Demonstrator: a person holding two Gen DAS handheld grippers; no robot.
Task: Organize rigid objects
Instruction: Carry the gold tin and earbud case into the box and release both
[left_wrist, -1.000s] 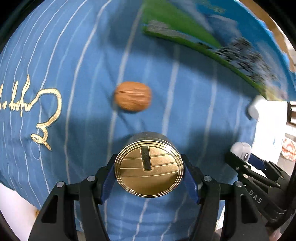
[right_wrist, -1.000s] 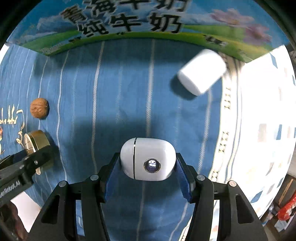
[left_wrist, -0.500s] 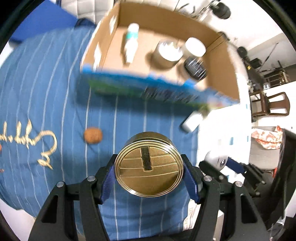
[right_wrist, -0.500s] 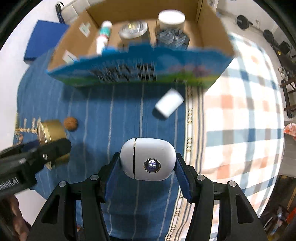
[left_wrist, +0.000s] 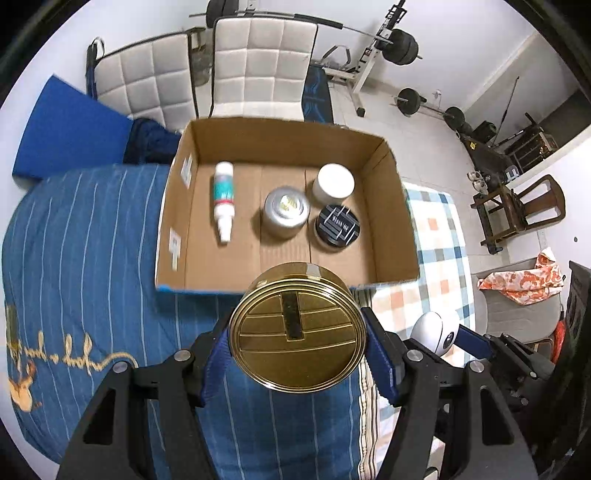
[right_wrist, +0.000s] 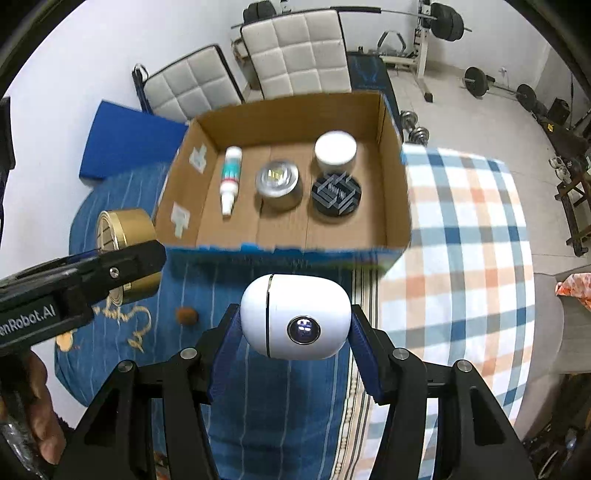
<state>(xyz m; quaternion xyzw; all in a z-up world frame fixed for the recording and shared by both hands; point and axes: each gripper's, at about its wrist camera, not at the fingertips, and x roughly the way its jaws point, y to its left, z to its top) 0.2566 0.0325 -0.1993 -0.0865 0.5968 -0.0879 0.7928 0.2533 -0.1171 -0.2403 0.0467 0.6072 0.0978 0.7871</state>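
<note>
**Both grippers loaded, held above the bed before the box**

The blue striped bedspread (left_wrist: 92, 236) carries an open cardboard box (right_wrist: 391, 177) containing a white bottle (left_wrist: 223, 195), lying flat, and three upright jars. Left gripper (left_wrist: 297, 349): jaws clamped on a gold tin (left_wrist: 297, 325). Right gripper (right_wrist: 293, 339): jaws clamped on a white earbud case (right_wrist: 295, 317). A walnut (right_wrist: 185, 315) lies on the bedspread.

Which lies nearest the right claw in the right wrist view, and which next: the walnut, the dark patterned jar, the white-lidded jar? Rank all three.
1. Walnut, on the blue cloth, left.
2. Dark patterned jar, inside the box, right side.
3. White-lidded jar, just behind it, by the back wall.
</note>
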